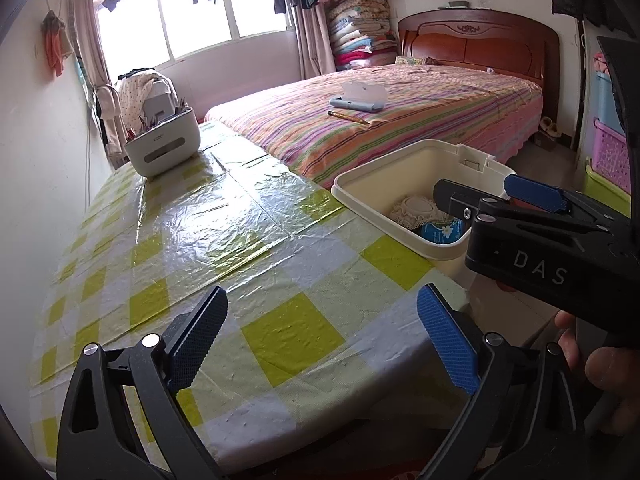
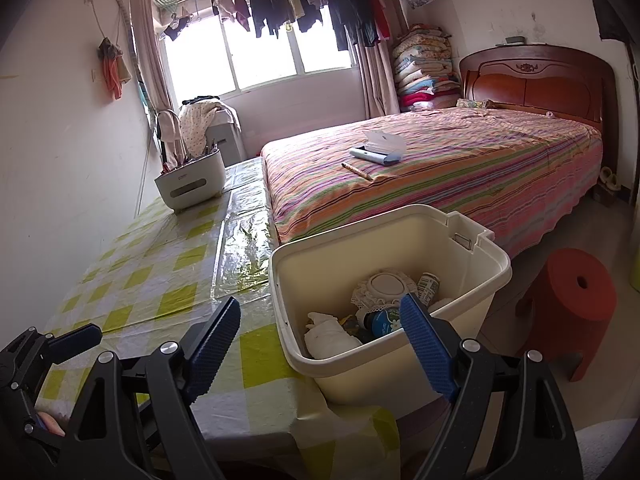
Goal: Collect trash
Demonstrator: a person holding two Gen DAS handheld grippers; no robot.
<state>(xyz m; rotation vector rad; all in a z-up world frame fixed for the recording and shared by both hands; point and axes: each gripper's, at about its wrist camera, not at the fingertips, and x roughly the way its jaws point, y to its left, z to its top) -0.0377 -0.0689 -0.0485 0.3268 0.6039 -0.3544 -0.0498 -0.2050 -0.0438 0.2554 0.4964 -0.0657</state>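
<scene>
The left gripper (image 1: pixel 322 344) hangs wide open over the near edge of the worktop (image 1: pixel 224 224) and holds nothing. The right gripper (image 2: pixel 320 340) is also wide open and empty, above the near rim of the cream bin (image 2: pixel 472 236), which stands at the right edge of the worktop, beside the bed (image 2: pixel 460 168). Inside the bin lie the collected trash: a crumpled white tissue (image 2: pixel 328 338), a round lace-edged piece (image 2: pixel 386 286), a blue packet (image 2: pixel 384 320) and a small can (image 2: pixel 429 284). A white caddy (image 1: pixel 164 150) stands at the far left corner of the worktop.
</scene>
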